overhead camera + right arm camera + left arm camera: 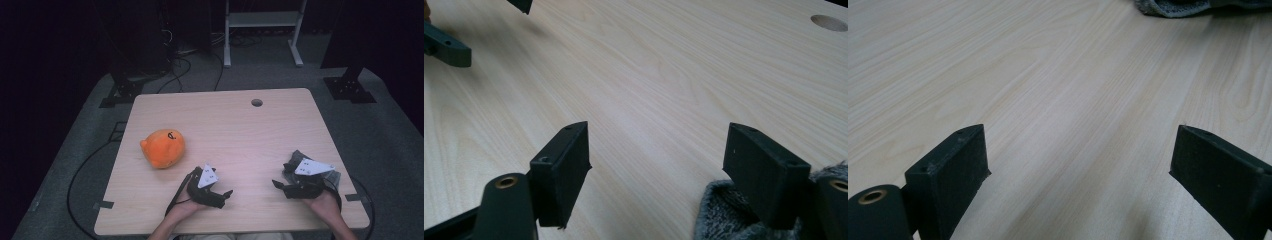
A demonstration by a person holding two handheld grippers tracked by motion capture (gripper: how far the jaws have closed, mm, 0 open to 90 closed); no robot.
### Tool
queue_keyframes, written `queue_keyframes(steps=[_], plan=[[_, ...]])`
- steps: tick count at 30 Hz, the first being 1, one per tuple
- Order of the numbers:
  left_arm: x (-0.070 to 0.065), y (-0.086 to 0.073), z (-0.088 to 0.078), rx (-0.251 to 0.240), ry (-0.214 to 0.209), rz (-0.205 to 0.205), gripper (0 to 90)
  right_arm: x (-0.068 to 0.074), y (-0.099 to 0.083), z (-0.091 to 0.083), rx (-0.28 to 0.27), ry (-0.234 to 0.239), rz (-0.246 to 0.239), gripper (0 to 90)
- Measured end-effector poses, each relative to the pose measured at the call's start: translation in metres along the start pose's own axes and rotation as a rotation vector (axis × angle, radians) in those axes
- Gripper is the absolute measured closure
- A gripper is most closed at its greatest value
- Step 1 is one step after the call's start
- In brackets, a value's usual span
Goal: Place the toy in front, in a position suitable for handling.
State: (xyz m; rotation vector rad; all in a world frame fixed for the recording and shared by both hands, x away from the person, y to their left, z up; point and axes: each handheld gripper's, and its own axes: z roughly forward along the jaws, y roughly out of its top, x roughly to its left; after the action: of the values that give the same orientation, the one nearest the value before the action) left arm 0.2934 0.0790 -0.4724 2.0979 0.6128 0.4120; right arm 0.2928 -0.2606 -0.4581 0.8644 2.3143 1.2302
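An orange plush toy (162, 147) lies on the left part of the pale wooden table (240, 125). A hand holds my left gripper (225, 196) low over the table's near edge, right of the toy and apart from it. In the left gripper view its jaws stand wide apart, so my left gripper (1080, 150) is open over bare wood. My right gripper (281, 177) rests at the near right, over a fuzzy grey cloth (291, 162). My right gripper (656, 145) is open too. The grey cloth (719, 215) lies under its right jaw, not between the pads.
A round cable hole (257, 102) sits near the table's far edge, also seen as the hole (828, 22). Grey cloth (1173, 7) shows far off in the left gripper view. Cables, stands and a white frame (262, 30) are on the carpet beyond.
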Motion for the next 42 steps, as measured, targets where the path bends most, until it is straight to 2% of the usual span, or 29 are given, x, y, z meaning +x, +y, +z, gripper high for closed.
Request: queue_keyframes(steps=[5, 9, 10, 13, 14, 15, 16, 17, 18, 19, 22, 28, 30, 32, 34, 35, 36, 37, 38, 41, 42], plan=[[0.0, 0.003, -0.003, 0.0, 0.007, 0.01, 7.6, -0.003, -0.001, 0.0, -0.002, -0.004, 0.01, 25.2], [0.005, 0.008, -0.012, -0.027, 0.029, 0.017, 7.5, 0.0, 0.0, -0.002, -0.006, -0.004, 0.005, 25.2], [0.011, 0.012, -0.018, -0.05, 0.046, 0.005, 7.5, 0.002, 0.0, -0.003, -0.011, -0.007, 0.0, 25.2], [0.019, 0.014, -0.025, -0.075, 0.067, -0.014, 6.9, 0.003, 0.001, -0.003, -0.014, -0.008, -0.001, 25.3], [0.027, 0.017, -0.032, -0.093, 0.088, -0.022, 6.9, 0.004, 0.001, -0.003, -0.011, -0.007, 0.0, 25.2], [0.027, 0.017, -0.032, -0.093, 0.088, -0.022, 6.9, 0.004, 0.001, -0.003, -0.011, -0.007, 0.0, 25.2], [0.035, 0.019, -0.04, -0.117, 0.113, -0.03, 6.9, 0.004, 0.001, -0.002, -0.007, -0.005, -0.006, 25.2], [0.035, 0.019, -0.04, -0.117, 0.113, -0.03, 6.9, 0.004, 0.001, -0.002, -0.007, -0.005, -0.006, 25.2], [0.042, 0.021, -0.047, -0.136, 0.134, -0.045, 6.9, 0.004, 0.001, 0.0, -0.004, -0.002, -0.004, 25.2], [0.042, 0.021, -0.047, -0.136, 0.134, -0.045, 6.9, 0.004, 0.001, 0.0, -0.004, -0.002, -0.004, 25.2], [0.055, 0.023, -0.059, -0.15, 0.155, -0.069, 6.9, 0.003, 0.001, 0.002, 0.006, 0.003, -0.001, 25.2], [0.064, 0.032, -0.074, -0.172, 0.191, -0.054, 6.9, 0.005, 0.002, 0.004, 0.009, 0.015, 0.002, 25.2], [0.071, 0.036, -0.08, -0.181, 0.227, -0.038, 6.9, 0.006, 0.002, 0.005, 0.005, 0.017, -0.001, 25.2], [0.074, 0.038, -0.081, -0.183, 0.231, -0.044, 6.8, 0.007, 0.003, 0.005, 0.007, 0.019, -0.001, 25.2], [0.084, 0.039, -0.085, -0.185, 0.284, -0.043, 6.0, 0.009, 0.003, 0.005, 0.014, 0.028, -0.005, 25.2], [0.084, 0.039, -0.085, -0.185, 0.284, -0.043, 6.0, 0.009, 0.003, 0.005, 0.014, 0.028, -0.005, 25.2], [0.092, 0.038, -0.088, -0.187, 0.305, -0.06, 6.0, 0.009, 0.003, 0.006, 0.015, 0.035, -0.009, 25.2], [0.092, 0.038, -0.088, -0.187, 0.305, -0.06, 6.0, 0.009, 0.003, 0.006, 0.015, 0.035, -0.009, 25.2], [0.098, 0.036, -0.091, -0.188, 0.339, -0.05, 6.0, 0.009, 0.003, 0.006, 0.014, 0.037, -0.009, 25.2], [0.104, 0.033, -0.095, -0.184, 0.36, -0.054, 5.8, 0.009, 0.003, 0.007, 0.016, 0.038, -0.004, 25.2], [0.109, 0.029, -0.099, -0.191, 0.38, -0.069, 5.7, 0.008, 0.003, 0.007, 0.019, 0.039, -0.003, 25.2]])
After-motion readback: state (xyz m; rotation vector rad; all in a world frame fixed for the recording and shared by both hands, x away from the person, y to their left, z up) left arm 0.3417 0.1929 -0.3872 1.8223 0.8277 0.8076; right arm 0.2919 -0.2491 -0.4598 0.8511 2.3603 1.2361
